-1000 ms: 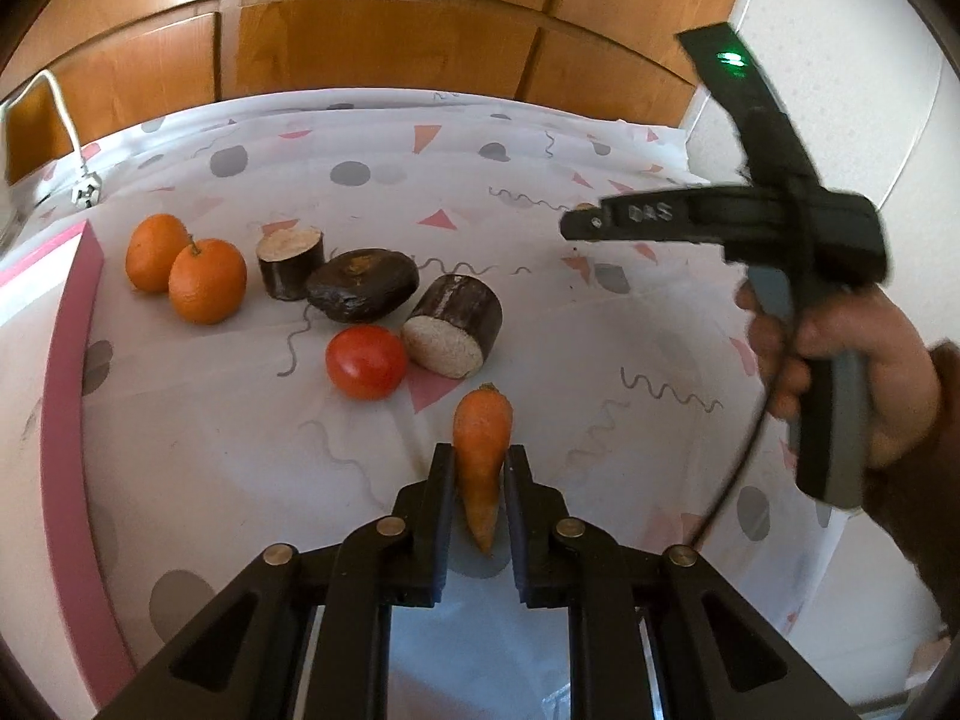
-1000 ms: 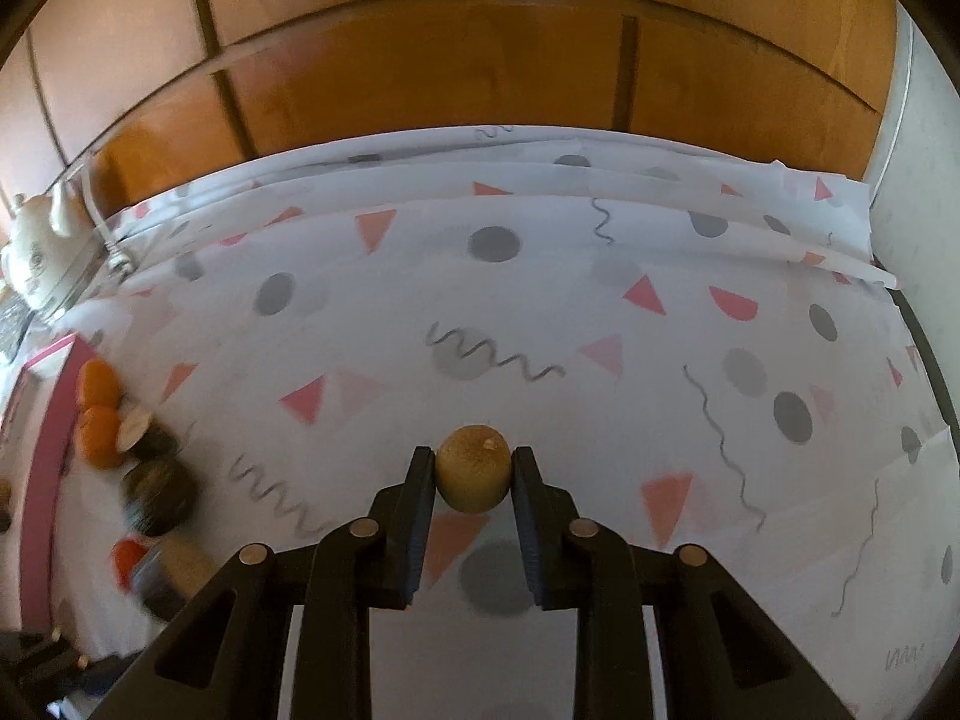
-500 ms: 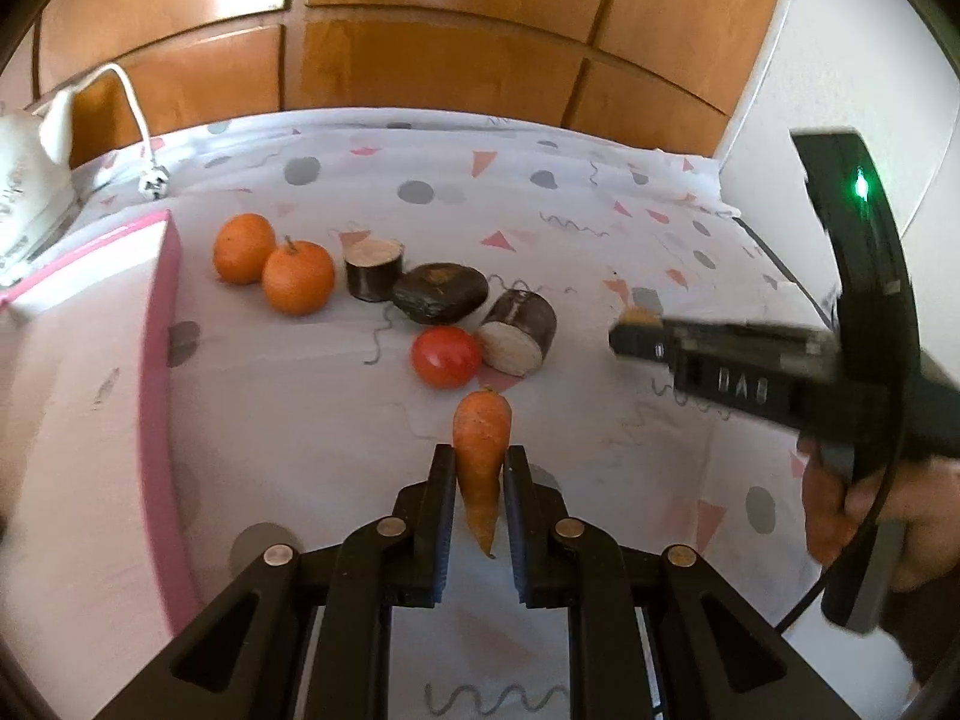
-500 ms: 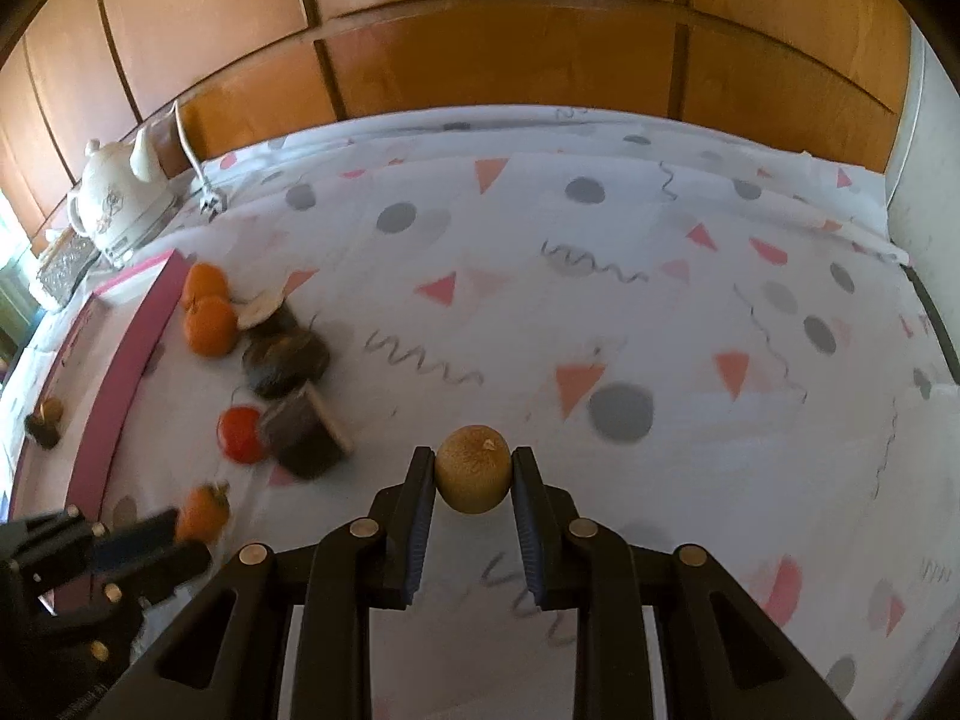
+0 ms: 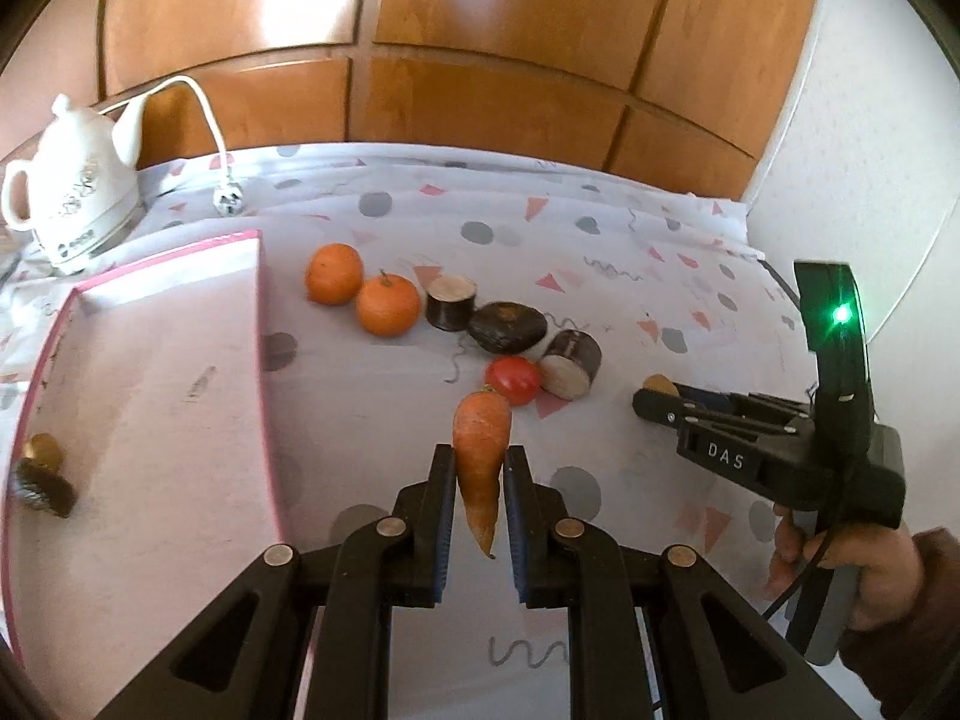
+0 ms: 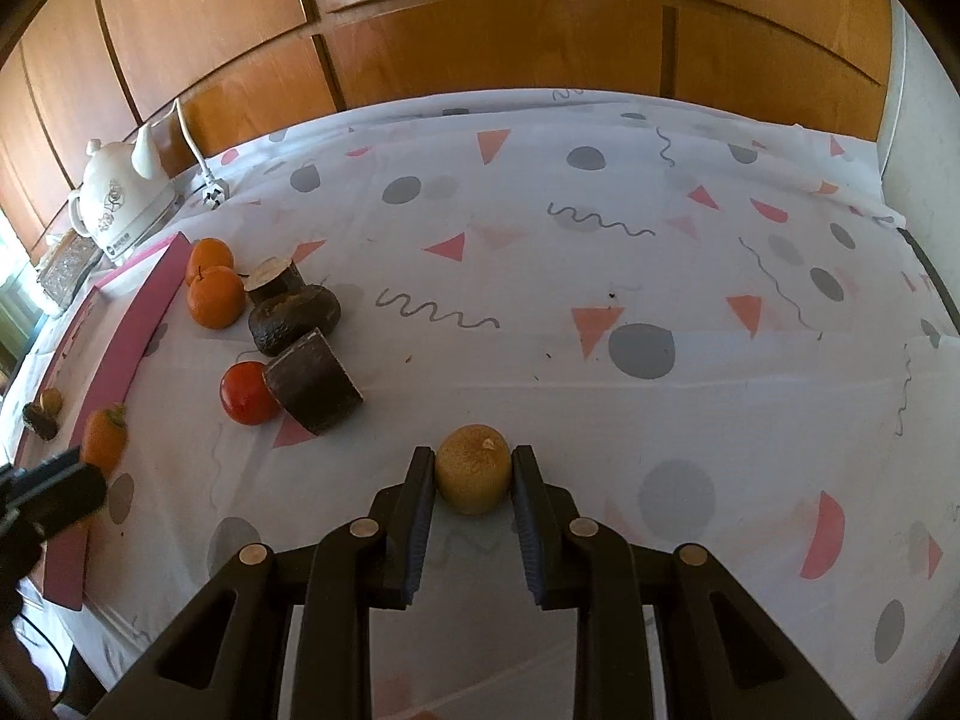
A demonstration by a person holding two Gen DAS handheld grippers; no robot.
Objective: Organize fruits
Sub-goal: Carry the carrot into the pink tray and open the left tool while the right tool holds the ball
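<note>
At left, tray: pink-edged tray (image 5: 150, 372) holds one small brown piece (image 5: 42, 474), blurred, kind unclear.
Left claw (image 5: 478, 483): clamped on carrot (image 5: 480, 444), carried above the bench (image 5: 630, 252) beside the tray.
Loose pile: oranges (image 5: 387, 305), tomato (image 5: 512, 380), dark pieces.
Right claw (image 6: 473, 477): gripping a tan round fruit (image 6: 473, 468).
Next, likely: lower both into the tray, then release.
Hidden: tray's near end, cut off.

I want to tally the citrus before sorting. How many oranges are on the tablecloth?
2. One orange lies nearest the pink tray; the second orange touches it, next to a dark cut chunk. None looks hidden, though the views don't cover the whole table.
</note>
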